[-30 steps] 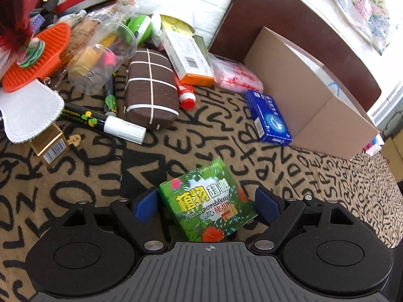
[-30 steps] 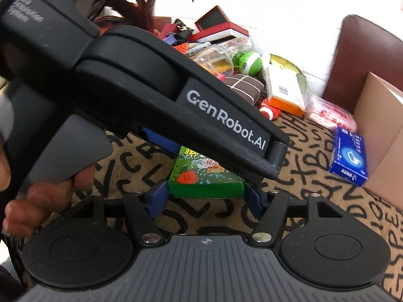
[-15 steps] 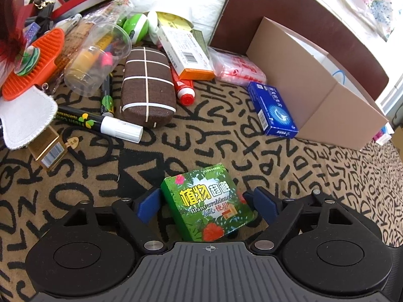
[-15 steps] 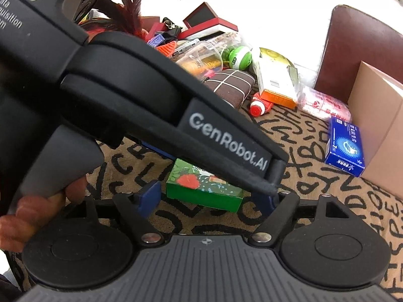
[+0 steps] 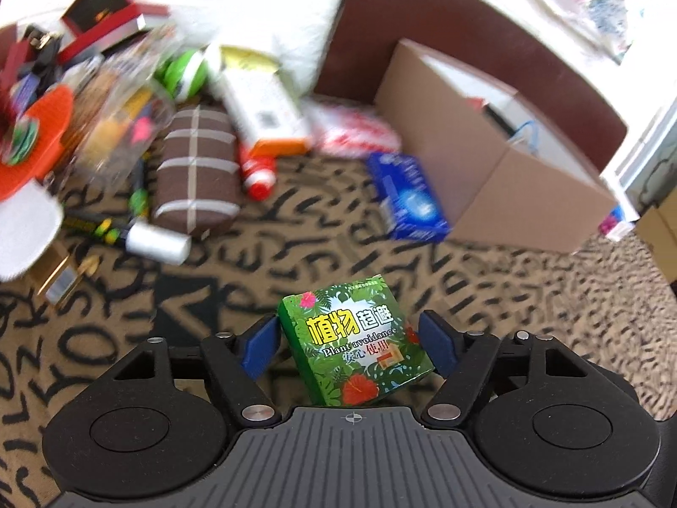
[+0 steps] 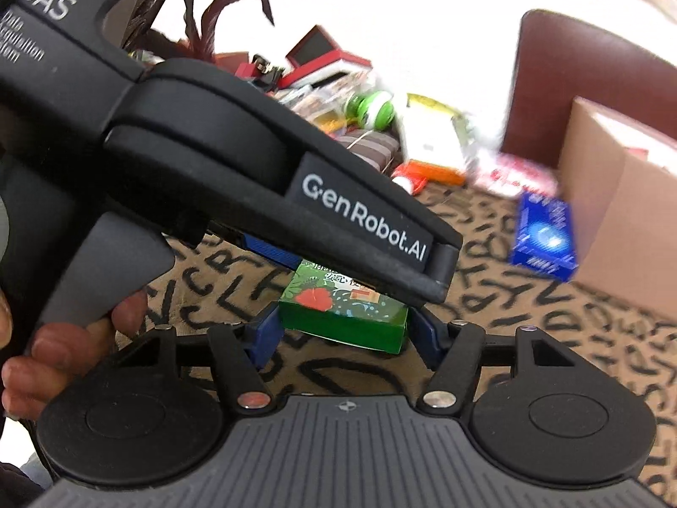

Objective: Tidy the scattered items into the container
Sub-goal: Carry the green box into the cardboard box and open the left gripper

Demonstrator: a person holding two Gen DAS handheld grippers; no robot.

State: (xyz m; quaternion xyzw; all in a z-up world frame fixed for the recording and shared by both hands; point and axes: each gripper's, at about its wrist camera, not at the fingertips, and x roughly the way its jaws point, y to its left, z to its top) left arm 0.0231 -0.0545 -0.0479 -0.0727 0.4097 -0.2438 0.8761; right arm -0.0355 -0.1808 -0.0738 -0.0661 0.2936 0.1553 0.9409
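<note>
A green plant-print box (image 5: 357, 340) sits between the blue pads of my left gripper (image 5: 349, 338), which is shut on it and holds it tilted above the patterned cloth. In the right wrist view the same box (image 6: 342, 313) shows under the black body of the left gripper (image 6: 271, 178). My right gripper (image 6: 342, 336) stands open just behind the box, its pads to either side of it. The open cardboard box (image 5: 499, 156) stands at the far right, and shows in the right wrist view (image 6: 622, 211).
A blue packet (image 5: 408, 199) leans by the cardboard box. A brown checked pouch (image 5: 196, 171), white-and-orange carton (image 5: 264, 112), marker (image 5: 127, 233), clear cup (image 5: 114, 131), orange brush (image 5: 38, 135) and red cases (image 5: 105, 17) lie at the far left. A brown chair back (image 5: 461, 29) stands behind.
My left gripper has closed in on the green box and lifted it, swinging toward the cardboard box; the view is now blurred. The right gripper has stayed open behind it.
</note>
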